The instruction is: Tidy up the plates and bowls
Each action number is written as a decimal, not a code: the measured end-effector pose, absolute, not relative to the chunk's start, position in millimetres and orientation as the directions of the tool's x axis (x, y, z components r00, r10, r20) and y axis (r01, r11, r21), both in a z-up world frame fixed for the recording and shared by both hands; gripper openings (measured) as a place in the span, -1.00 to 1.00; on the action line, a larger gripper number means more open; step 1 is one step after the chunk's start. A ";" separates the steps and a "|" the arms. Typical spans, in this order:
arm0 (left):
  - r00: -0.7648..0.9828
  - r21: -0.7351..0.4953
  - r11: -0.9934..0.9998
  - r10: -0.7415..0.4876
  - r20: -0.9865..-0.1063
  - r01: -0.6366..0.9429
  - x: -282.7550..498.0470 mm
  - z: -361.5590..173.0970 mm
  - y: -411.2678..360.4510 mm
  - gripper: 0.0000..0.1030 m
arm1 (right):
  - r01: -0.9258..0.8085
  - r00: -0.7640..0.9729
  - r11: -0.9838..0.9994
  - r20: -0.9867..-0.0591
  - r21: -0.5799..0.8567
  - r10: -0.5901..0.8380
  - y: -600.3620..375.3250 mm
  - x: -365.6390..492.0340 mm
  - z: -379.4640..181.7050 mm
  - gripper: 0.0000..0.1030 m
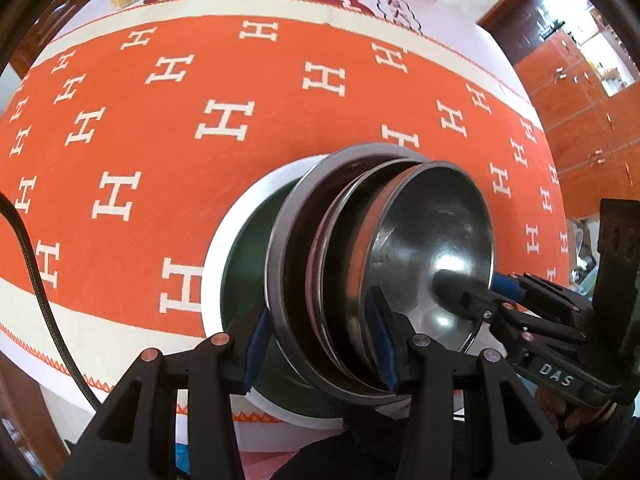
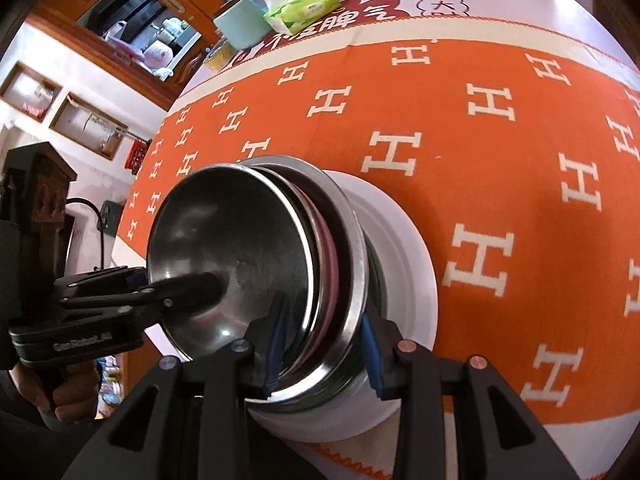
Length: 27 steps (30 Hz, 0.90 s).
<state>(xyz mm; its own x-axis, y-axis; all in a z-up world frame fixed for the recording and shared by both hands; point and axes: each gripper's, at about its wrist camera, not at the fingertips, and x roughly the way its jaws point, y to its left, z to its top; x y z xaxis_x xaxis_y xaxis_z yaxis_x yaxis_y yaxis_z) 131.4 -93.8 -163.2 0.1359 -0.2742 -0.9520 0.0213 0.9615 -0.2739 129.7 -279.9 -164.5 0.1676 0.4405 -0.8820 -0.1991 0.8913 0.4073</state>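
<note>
I am gripping the nested steel bowls [image 1: 400, 248] with both sets of fingers, left gripper [image 1: 320, 344] and right gripper [image 2: 324, 344], tilted against the white plate [image 1: 216, 280]; stacking looks nearly finished.

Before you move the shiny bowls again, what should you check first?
1. Left gripper jaws clamp the rims of the stack of steel bowls: ok.
2. Right gripper jaws clamp the stack's rims from the other side: ok.
3. Stack sits level: not ok, it tilts.
4. Stack is over the white plate: ok.
5. Stack rests on the plate or hangs above it: cannot tell.
6. Orange tablecloth around the plate is bare: ok.
</note>
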 end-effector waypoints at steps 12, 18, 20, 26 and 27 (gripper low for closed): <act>0.245 -0.301 0.951 -0.309 -0.919 0.070 130.3 -131.6 -83.1 -0.04 | -0.156 0.238 0.935 -0.906 0.319 0.349 -273.7 135.8 -154.6 -0.05; 0.309 -0.342 0.937 -0.348 -0.885 0.075 124.5 -108.2 -65.1 0.08 | -0.111 0.327 0.954 -0.896 0.279 0.300 -270.0 126.3 -132.7 0.19; 0.318 -0.365 0.927 -0.372 -0.872 0.084 120.4 -101.5 -57.5 0.19 | -0.085 0.362 0.959 -0.889 0.269 0.281 -267.3 118.6 -124.1 0.19; 0.360 -0.402 0.913 -0.397 -0.845 0.064 99.2 -83.0 -22.0 0.34 | -0.032 0.470 0.955 -0.839 0.294 0.273 -258.8 83.8 -102.2 0.29; 0.373 -0.398 0.915 -0.390 -0.842 0.058 94.8 -81.2 -17.0 0.37 | -0.018 0.491 0.958 -0.832 0.285 0.256 -256.7 75.1 -98.9 0.37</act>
<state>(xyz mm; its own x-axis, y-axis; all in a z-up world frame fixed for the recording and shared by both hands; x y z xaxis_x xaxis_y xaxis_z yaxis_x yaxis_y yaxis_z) 94.8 -17.0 -81.2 0.3726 -0.3900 -0.8420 0.0583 0.9154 -0.3982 75.1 -256.7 -98.9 0.4913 0.2563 -0.8324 -0.0177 0.9585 0.2847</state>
